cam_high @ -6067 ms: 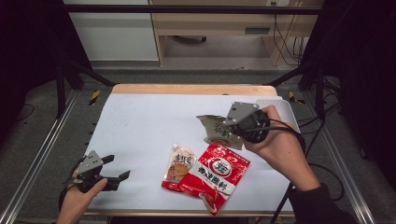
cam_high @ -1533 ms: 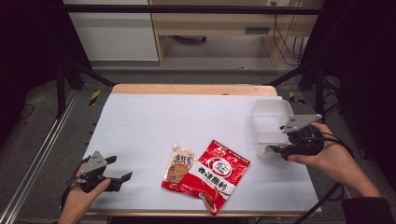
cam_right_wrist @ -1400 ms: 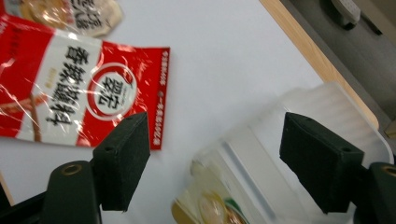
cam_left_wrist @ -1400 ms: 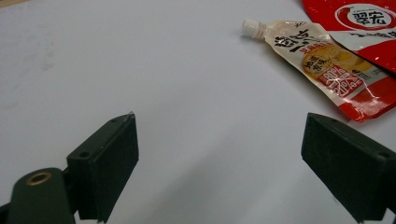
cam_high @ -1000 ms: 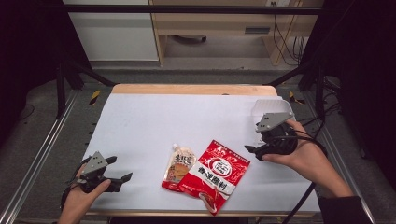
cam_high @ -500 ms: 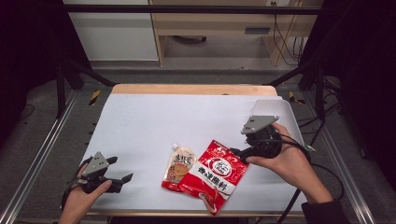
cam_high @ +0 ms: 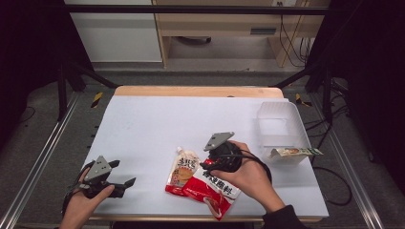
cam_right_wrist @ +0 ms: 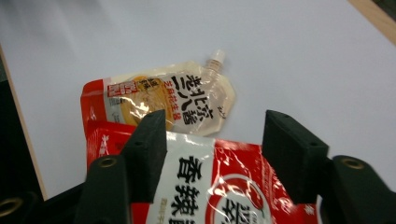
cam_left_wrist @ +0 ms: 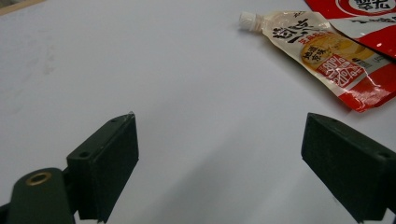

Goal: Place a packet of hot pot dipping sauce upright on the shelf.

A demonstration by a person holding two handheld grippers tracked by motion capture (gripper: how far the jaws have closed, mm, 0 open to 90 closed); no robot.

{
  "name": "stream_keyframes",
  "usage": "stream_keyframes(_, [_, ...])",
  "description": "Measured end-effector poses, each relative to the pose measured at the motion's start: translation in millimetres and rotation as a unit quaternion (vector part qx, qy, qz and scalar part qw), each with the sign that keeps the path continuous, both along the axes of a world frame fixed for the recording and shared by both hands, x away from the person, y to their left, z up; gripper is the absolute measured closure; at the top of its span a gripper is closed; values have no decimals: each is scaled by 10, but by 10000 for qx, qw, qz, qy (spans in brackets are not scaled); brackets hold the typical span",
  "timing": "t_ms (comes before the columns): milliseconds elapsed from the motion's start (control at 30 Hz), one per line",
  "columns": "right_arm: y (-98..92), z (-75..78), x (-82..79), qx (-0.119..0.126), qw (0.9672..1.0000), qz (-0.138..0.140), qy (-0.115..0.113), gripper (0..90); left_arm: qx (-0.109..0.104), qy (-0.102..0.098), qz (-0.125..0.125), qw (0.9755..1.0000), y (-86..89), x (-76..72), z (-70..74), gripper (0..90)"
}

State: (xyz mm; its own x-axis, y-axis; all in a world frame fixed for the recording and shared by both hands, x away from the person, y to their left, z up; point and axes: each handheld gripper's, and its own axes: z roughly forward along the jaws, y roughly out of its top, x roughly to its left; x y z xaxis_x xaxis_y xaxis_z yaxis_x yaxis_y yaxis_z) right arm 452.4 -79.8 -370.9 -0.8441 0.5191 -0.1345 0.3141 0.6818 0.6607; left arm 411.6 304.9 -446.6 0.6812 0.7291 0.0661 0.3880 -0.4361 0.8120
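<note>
The red packet [cam_high: 210,190] lay flat near the front edge of the worktop [cam_high: 157,124], right of the middle, with its lower end reaching close to that edge. In the right gripper view the red packet [cam_right_wrist: 219,186] bore large black characters on a white panel and a round emblem. The spouted pouch [cam_high: 182,169] lay just to its left, touching it, with the red packet overlapping the pouch's right side; its white cap pointed toward the far edge. In the left gripper view the spouted pouch [cam_left_wrist: 327,56] showed a clear, yellowish upper part and a red lower end.

The right gripper [cam_high: 209,164] hovered over the upper end of the red packet. Its jaws had just been closing and stood partly open, one to each side of the packet's top edge in the right gripper view [cam_right_wrist: 215,154]; the pads did not press on it.

The left gripper [cam_high: 123,182] was held near the front left corner of the worktop, well apart from both packets. Its jaws stood wide open over the bare surface, with nothing between them.

A clear plastic bin [cam_high: 282,125] stood at the right edge, and a flat sachet [cam_high: 293,152] rested across its near rim.
</note>
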Motion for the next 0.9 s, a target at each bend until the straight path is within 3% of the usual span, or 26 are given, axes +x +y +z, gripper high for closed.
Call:
stream_keyframes(67, [139, -142, 70, -66, 9999, -10, 89, 480, 4, -20, 13, 10000, -1, -4, 7, 108])
stream_keyframes(367, [325, -489, 274, -5, 9990, -260, 361, 529, 63, -19, 6, 10000, -5, -6, 9, 108])
stream_keyframes(467, [365, -561, 339, -86, 9984, -382, 409, 525, 100, -8, 2, 9999, -10, -7, 6, 109])
stream_keyframes(667, [415, -702, 478, -25, 9968, -556, 571, 530, 132, 11, -19, 9999, -30, -7, -6, 109])
stream_keyframes(900, [450, -820, 531, 40, 9950, -628, 775, 524, 196, 31, -42, 9998, -29, -6, -7, 108])
